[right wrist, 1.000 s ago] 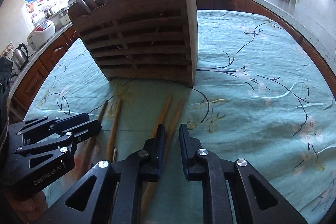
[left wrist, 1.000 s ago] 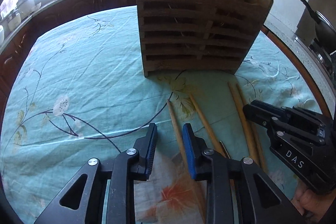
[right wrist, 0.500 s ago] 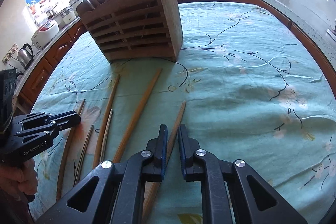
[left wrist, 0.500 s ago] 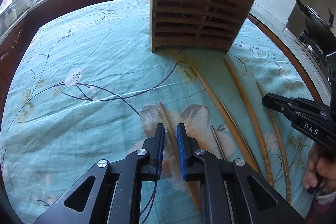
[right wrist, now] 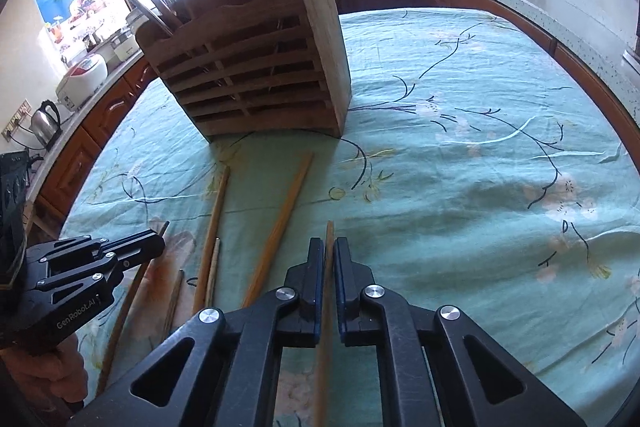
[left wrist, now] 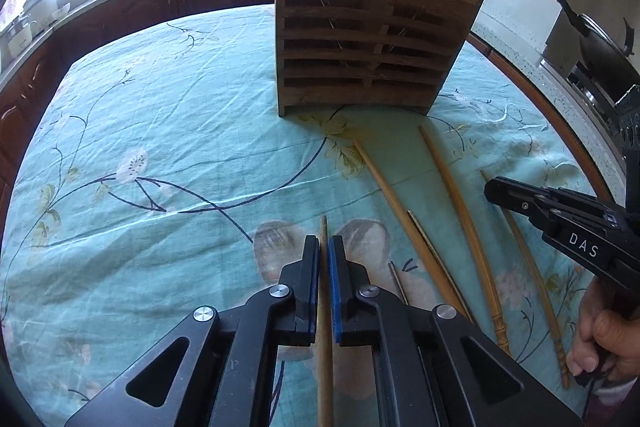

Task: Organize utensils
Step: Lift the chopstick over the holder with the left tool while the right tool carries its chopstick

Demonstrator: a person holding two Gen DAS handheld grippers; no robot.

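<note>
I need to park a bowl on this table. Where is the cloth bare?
Bare cloth lies left of the wooden holder and right of it toward the counter. The strip in front of the holder is crowded with loose chopsticks and both grippers.

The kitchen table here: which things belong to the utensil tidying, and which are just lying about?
Part of the job:
- slatted wooden utensil holder
- long wooden chopsticks on the cloth
- left gripper, shut on a chopstick
- right gripper, shut on another chopstick

Just lying about:
- black wok
- steel kettle
- white rice cooker
</note>
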